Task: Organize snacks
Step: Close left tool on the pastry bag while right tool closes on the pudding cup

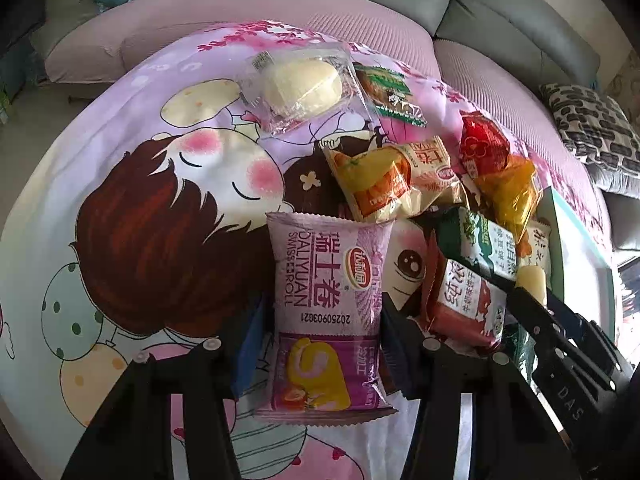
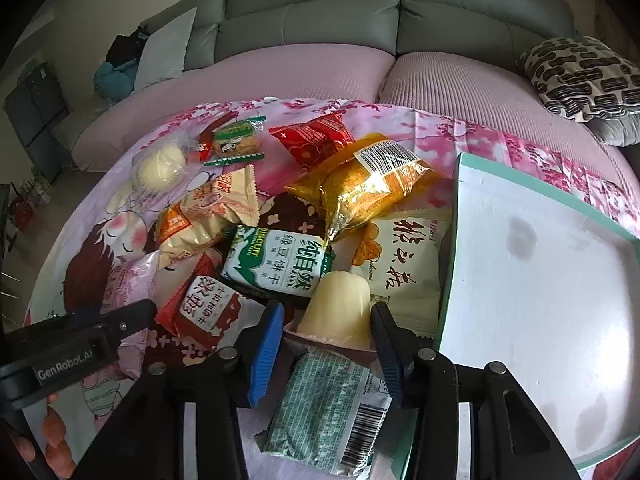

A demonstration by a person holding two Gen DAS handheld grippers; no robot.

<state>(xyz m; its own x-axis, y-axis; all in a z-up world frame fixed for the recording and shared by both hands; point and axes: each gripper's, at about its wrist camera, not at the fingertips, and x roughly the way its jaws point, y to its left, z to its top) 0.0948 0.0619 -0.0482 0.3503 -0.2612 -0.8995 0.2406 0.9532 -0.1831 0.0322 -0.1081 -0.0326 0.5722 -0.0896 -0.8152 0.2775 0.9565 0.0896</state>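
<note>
Cartoon-print sheet [image 1: 120,216] under scattered snack packets [image 2: 276,260] and white box [image 2: 540,264].

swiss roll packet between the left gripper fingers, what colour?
Purple swiss roll packet, yellow roll pictured; clearest in left wrist view.

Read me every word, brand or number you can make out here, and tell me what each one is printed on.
"DALIYUAN SWISS ROLL": purple packet.
"2025090321": same purple packet.
"BISCUIT": green and white packet.
"GenRobot.AI": left tool.
"DAS": right tool.
Chinese characters on several packets and the barcode digits on the gold packet are too small to read.
</note>
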